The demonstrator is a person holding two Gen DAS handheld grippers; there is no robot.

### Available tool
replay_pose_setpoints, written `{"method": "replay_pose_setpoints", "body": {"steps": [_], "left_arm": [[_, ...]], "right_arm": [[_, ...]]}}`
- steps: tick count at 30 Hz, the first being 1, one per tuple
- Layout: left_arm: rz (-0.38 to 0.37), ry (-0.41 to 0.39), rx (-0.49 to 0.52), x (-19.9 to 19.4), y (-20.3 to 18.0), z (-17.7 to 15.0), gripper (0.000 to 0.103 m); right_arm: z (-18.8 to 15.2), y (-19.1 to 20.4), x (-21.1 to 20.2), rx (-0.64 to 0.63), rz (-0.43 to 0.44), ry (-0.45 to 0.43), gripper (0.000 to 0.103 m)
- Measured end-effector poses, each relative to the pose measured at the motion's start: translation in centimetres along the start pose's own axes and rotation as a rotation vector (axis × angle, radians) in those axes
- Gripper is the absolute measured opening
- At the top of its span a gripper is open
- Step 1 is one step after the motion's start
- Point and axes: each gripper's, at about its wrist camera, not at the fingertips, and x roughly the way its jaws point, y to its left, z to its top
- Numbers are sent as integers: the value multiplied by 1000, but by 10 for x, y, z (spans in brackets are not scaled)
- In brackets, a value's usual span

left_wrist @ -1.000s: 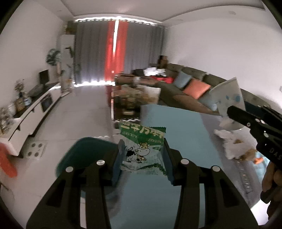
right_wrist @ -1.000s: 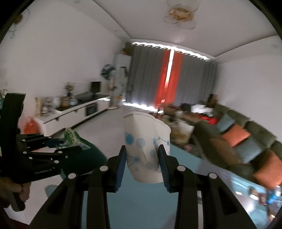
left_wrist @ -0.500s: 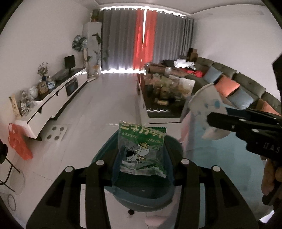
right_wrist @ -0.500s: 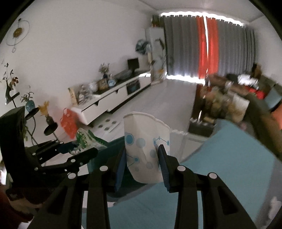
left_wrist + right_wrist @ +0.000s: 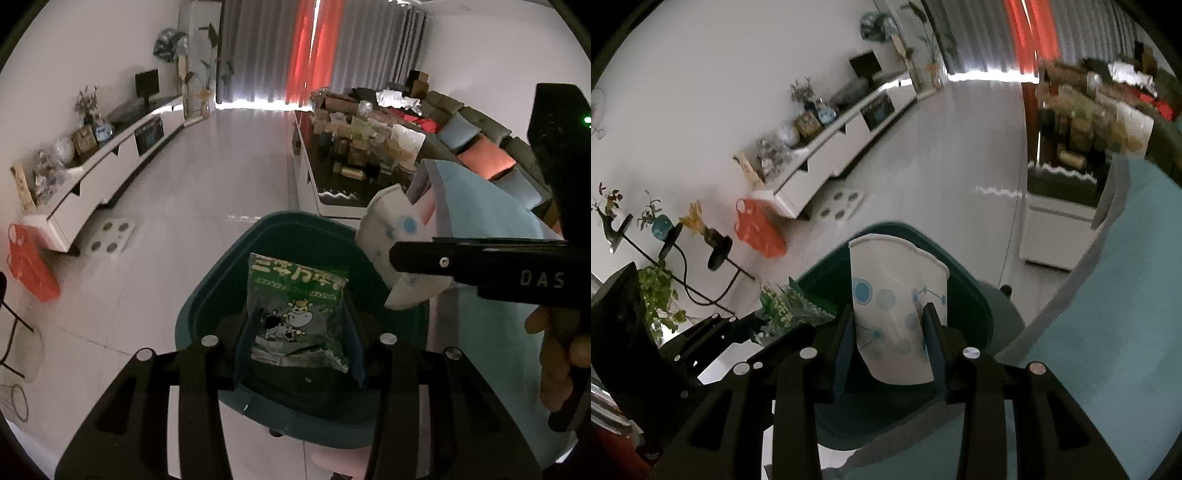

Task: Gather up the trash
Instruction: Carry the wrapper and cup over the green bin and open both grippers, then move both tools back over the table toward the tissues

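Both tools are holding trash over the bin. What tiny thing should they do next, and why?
Probably open up and let go. The left tool grips the green snack wrapper and the right tool grips the squashed paper cup, and both appear to hang right above the open teal bin, so the trash should fall in.

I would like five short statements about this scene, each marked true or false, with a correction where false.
1. The left tool holds a green snack packet. True.
2. The right tool holds a glass bottle. False: it holds a white paper cup with blue dots.
3. Both items are above a dark teal bin. True.
4. The packet already lies at the bottom of the bin. False: it is gripped between the fingers.
5. An orange bag sits by the white cabinet. True.
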Motion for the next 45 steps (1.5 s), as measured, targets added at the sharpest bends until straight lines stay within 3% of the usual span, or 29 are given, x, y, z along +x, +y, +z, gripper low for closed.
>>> {"method": "replay_pose_setpoints", "body": {"steps": [10, 11, 12, 14, 17, 20, 26, 30, 34, 36, 45], "left_arm": [[-11, 58, -1, 41, 8, -8, 44], [-11, 61, 0, 41, 8, -9, 46], [-12, 62, 2, 44, 7, -8, 49], [1, 60, 8, 47, 5, -9, 51], [5, 63, -4, 49, 7, -10, 55], [-6, 50, -4, 48, 7, -10, 74], [10, 0, 0, 35, 2, -2, 90], [25, -47, -9, 13, 3, 0, 98], [35, -88, -40, -19, 6, 0, 98], [46, -115, -51, -38, 5, 1, 98], [27, -251, -67, -122, -28, 3, 98]], "right_arm": [[5, 3, 34, 1, -3, 135, 37], [5, 4, 35, 2, 8, 148, 42], [7, 5, 35, 5, 1, 144, 54], [8, 1, 34, 13, -3, 133, 58], [11, -4, 28, 36, 5, 108, 58], [11, -8, 18, 48, 16, 80, 58], [14, -14, -14, 45, 6, -5, 58], [11, -11, -44, 4, -46, -94, 64], [2, -15, -72, -18, -77, -173, 73], [-2, -18, -85, -12, -73, -205, 82], [-34, -29, -135, -22, -201, -335, 94]]}}
